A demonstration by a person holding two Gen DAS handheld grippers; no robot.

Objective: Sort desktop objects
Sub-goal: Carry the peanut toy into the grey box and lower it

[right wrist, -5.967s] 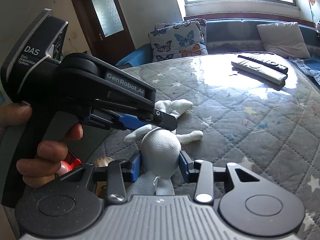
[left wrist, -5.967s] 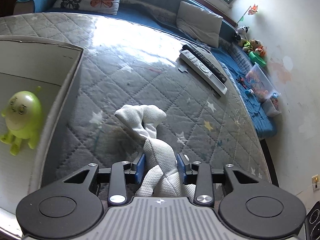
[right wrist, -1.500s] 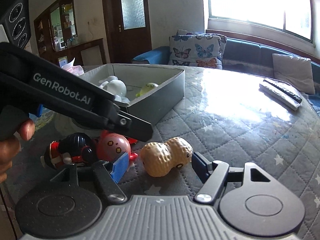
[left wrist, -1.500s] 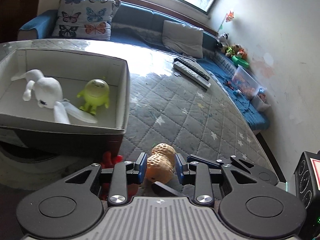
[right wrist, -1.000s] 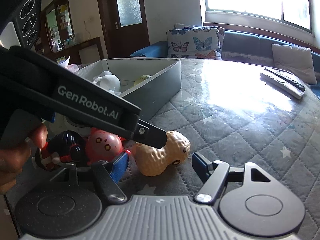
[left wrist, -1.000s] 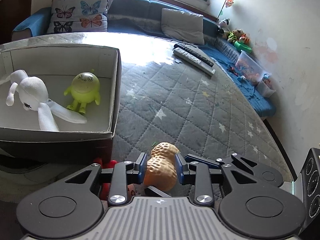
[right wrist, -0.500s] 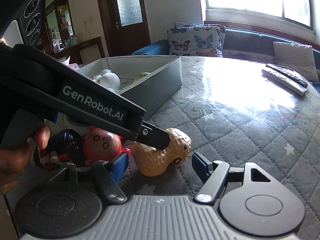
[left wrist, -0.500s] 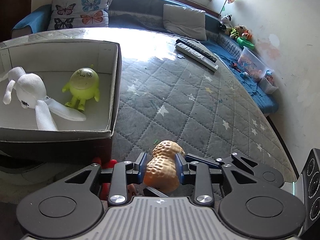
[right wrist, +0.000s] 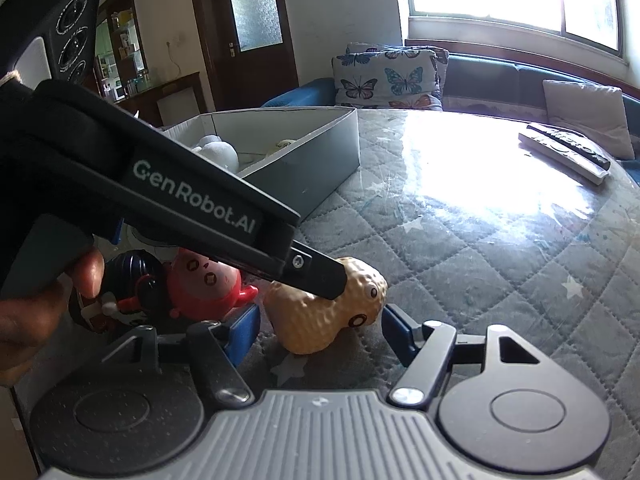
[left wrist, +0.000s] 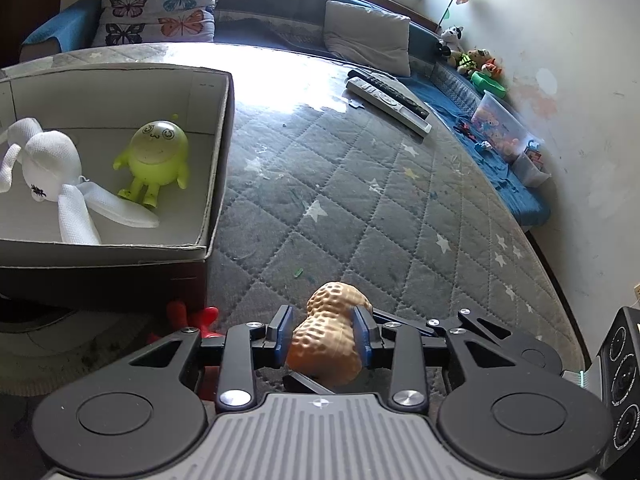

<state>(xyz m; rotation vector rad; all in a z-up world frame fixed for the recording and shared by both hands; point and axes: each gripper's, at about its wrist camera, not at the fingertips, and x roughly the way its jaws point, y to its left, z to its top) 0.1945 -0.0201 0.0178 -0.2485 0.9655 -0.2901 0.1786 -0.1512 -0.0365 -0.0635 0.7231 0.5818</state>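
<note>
left gripper: the left gripper [left wrist: 322, 330] is clenching its fingers [left wrist: 280, 326] on the peanut toy [left wrist: 330, 338], pinching it at the waist, one blue pad on each side

right gripper: the right gripper [right wrist: 318, 330] is sitting with fingers spread wide, holding nothing, just hovering low behind the peanut toy [right wrist: 328, 312]

where the peanut is: at the near edge of the tabletop [left wrist: 360, 208], at about 6 o'clock in the left wrist view; can't tell if it's lifted off the quilted cover yet or resting on it

box: the cardboard box [left wrist: 216, 152] is at about 10 o'clock from the peanut, already holding the white rabbit [left wrist: 48, 172] and the green toy [left wrist: 158, 156]

other stuff nearby: red toy [right wrist: 208, 284] and a dark toy [right wrist: 128, 280] are lying just left of the peanut, right by the box corner; remotes [left wrist: 390, 102] are way off at 1 o'clock

my guess at the step: carrying the peanut up and over into the box

what could go wrong: the peanut is bumpy and rounded, so it's probably going to twist or squirt out if the squeeze eases. The box wall is standing between it and the inside, so a low swing is likely clipping the rim and knocking the toy loose. The two grippers are also crowding each other here, so they could bump.
</note>
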